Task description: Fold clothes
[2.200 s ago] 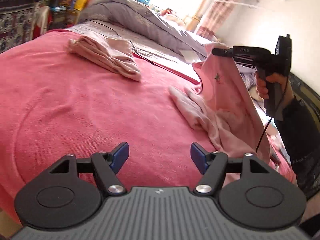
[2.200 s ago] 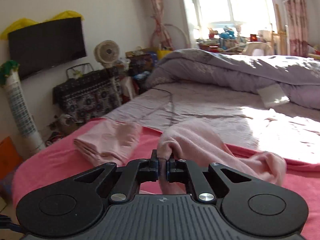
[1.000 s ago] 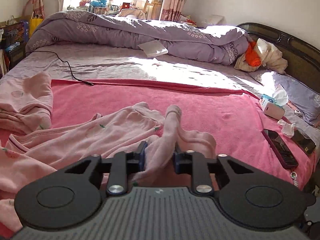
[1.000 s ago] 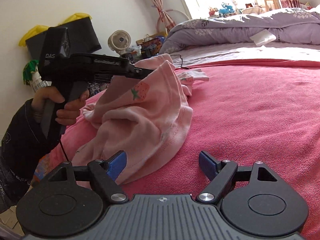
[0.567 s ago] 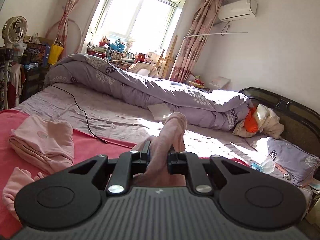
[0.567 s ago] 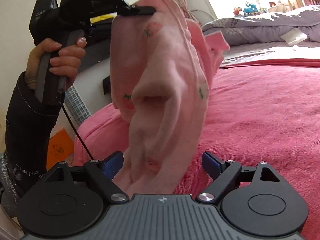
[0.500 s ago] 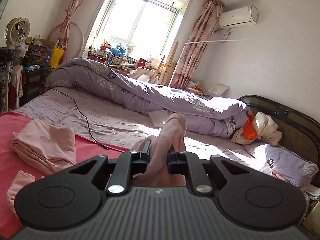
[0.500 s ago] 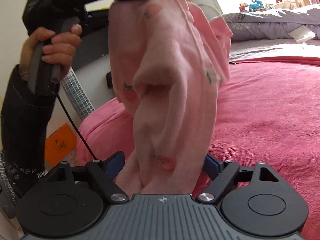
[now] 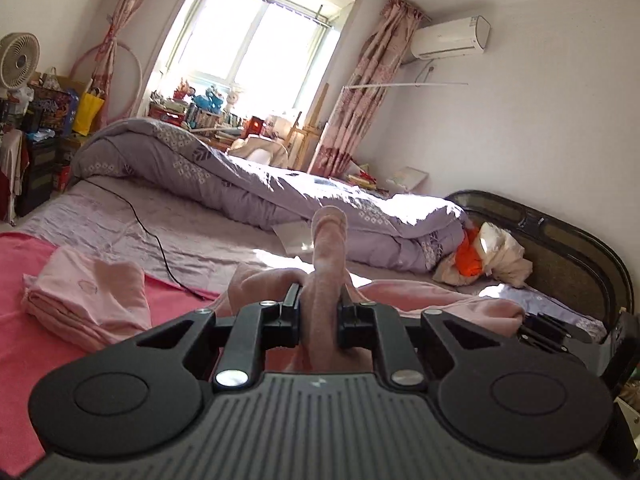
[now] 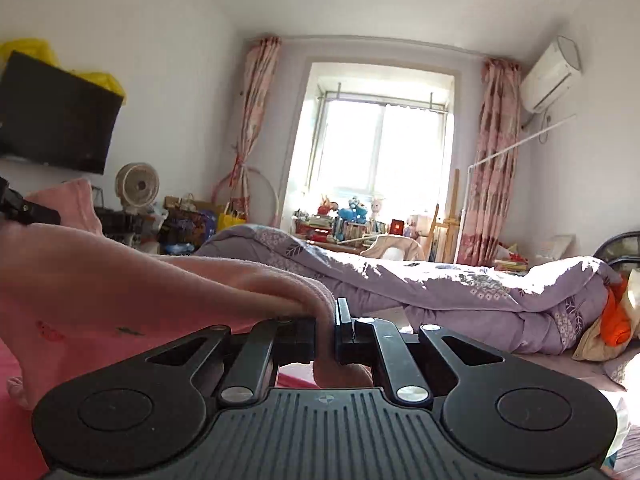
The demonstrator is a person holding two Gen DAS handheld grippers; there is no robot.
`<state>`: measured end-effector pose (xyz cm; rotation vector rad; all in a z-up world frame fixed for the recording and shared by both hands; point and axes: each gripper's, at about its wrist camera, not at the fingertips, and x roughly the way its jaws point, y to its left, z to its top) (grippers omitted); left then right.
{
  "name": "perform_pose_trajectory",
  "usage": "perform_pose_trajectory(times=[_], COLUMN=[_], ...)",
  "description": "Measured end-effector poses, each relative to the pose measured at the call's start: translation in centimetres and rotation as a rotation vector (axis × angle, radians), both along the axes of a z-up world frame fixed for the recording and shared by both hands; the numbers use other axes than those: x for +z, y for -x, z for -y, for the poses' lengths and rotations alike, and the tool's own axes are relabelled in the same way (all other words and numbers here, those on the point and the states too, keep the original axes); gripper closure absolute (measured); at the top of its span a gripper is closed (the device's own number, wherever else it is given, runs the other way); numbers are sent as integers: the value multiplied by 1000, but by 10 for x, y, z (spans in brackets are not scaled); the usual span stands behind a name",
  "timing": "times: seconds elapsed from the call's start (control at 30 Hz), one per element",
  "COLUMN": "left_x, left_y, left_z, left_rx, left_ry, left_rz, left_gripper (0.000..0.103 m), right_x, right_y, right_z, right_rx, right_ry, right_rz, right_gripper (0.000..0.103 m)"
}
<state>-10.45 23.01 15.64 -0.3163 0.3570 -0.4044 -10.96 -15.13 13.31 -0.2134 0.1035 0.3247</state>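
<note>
A pink garment (image 9: 324, 280) is held up off the bed by both grippers.

Nearest in the left wrist view, the left gripper (image 9: 319, 314) is pinched tight on a bunched fold of the pink garment, and a roll of cloth sticks up above its fingers. In the right wrist view, the right gripper (image 10: 325, 334) has just been closing, and its fingers are now squeezed on another edge of the same garment, which is stretched away to the left. A little farther, on the left, a folded pink pile (image 9: 88, 300) is lying on the pink blanket (image 9: 24, 356). Far behind, a purple quilt (image 9: 248, 184) is heaped below the window (image 9: 256, 48).
</note>
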Motion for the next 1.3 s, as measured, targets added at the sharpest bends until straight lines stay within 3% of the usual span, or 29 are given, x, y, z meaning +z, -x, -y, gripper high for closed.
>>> perform_pose_trajectory(times=[0.17,0.27,0.3,0.37,0.43,0.57,0.67,0.83,0.87,0.93,1.0,1.03,1.1,1.13,1.17,1.3], left_x=[-86,-135,-146,-160,-163,-162,-153,-129,-124,-118,-113,-114,-118,-123,-127,-149], left_y=[41,65,71,87,99,117,124,132,129,115,82,63,33,15,2,-36], left_z=[9,21,26,31,34,37,21,-39,-52,-76,-89,-93,-94,-92,-90,-70], left_rx=[-216,-309,-337,-392,-449,-508,-405,-113,-46,89,240,286,320,308,300,263], left_ry=[-35,-62,-77,-84,-86,-111,-122,-26,-4,39,36,24,26,44,68,87], left_rz=[-276,-439,-475,-507,-507,-507,-485,-385,-364,-335,-361,-376,-401,-410,-417,-445], left_gripper=[83,79,79,67,54,50,50,43,43,41,41,41,40,32,22,9], right_x=[-86,-121,-123,-116,-95,-61,-63,-82,-85,-98,-114,-123,-137,-135,-132,-115], right_y=[52,82,88,93,77,17,-45,-152,-168,-199,-222,-229,-228,-225,-222,-220], right_z=[-6,-12,-13,-9,10,3,-43,-153,-170,-205,-233,-240,-238,-232,-223,-178], right_rx=[223,263,267,288,329,348,334,415,380,247,149,120,102,102,102,94], right_ry=[252,338,349,336,273,189,122,-173,-183,-126,-8,34,31,24,-1,-143], right_rz=[-328,-484,-490,-473,-432,-306,-333,-593,-608,-608,-635,-652,-668,-659,-657,-667], right_gripper=[91,83,77,48,36,18,18,15,7,6,17,46,54,71,82,88])
